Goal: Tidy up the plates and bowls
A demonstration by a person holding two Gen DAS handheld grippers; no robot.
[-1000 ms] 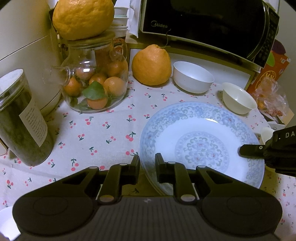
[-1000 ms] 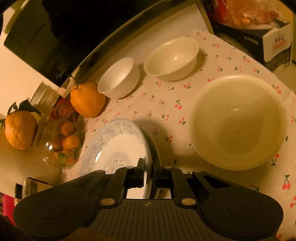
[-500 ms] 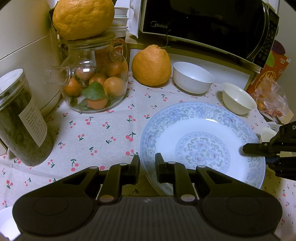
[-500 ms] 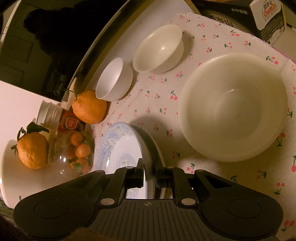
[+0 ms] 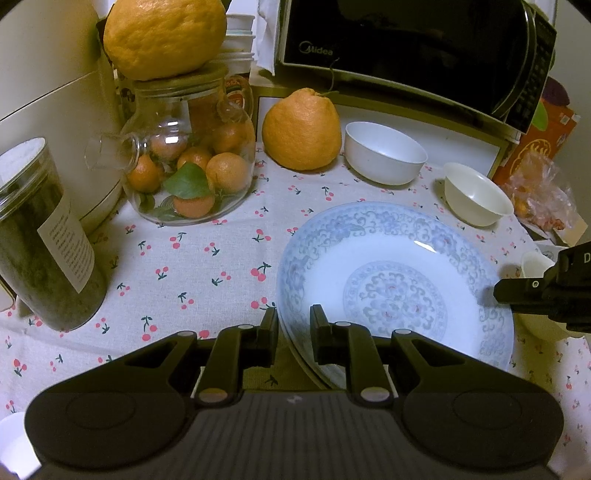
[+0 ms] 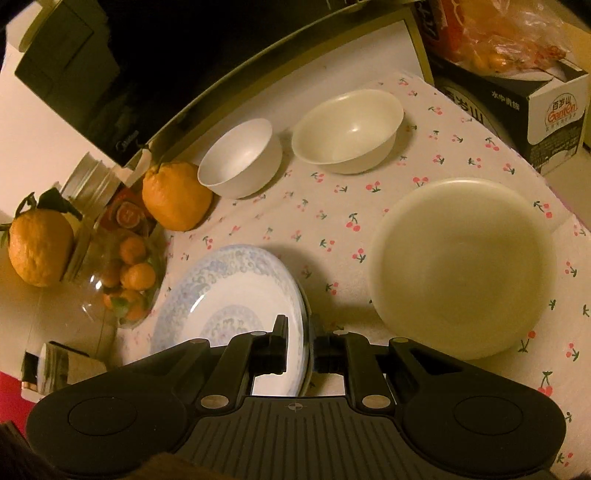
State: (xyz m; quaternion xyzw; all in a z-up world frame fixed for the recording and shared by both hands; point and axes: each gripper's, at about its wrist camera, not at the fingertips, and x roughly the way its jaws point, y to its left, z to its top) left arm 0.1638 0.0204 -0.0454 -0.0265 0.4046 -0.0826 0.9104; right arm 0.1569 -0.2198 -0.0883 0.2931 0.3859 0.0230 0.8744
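A tabletop under a white cloth [image 5: 192,266] printed with small red cherries, seen from two hand-held grippers. At the far left stands a clear canister [image 5: 40,240] of dark contents with a paper label. Next to it sits a glass jar [image 5: 188,158] of small oranges, with a large citrus fruit [image 5: 162,33] resting on its lid. A second large citrus [image 5: 301,129] sits on the cloth to the right of the jar, in front of a black microwave [image 5: 406,48].

Right of that fruit is a small white bowl [image 5: 384,153], then a cream bowl [image 5: 476,195] beside it. In front of them lies the blue-patterned plate [image 5: 391,280], with more plate rims stacked beneath it.

The left gripper [image 5: 293,332] is nearly closed, its fingers pinching the plate's near-left rim. The right gripper [image 6: 301,343] is likewise narrow, clamped on the plate's opposite edge; it appears in the left view as a black shape at the plate's right side.

Furthest right, in the right-hand view, a large cream bowl [image 6: 461,266] rests on the cloth just beside the plate, with a cardboard box [image 6: 546,110] behind it.
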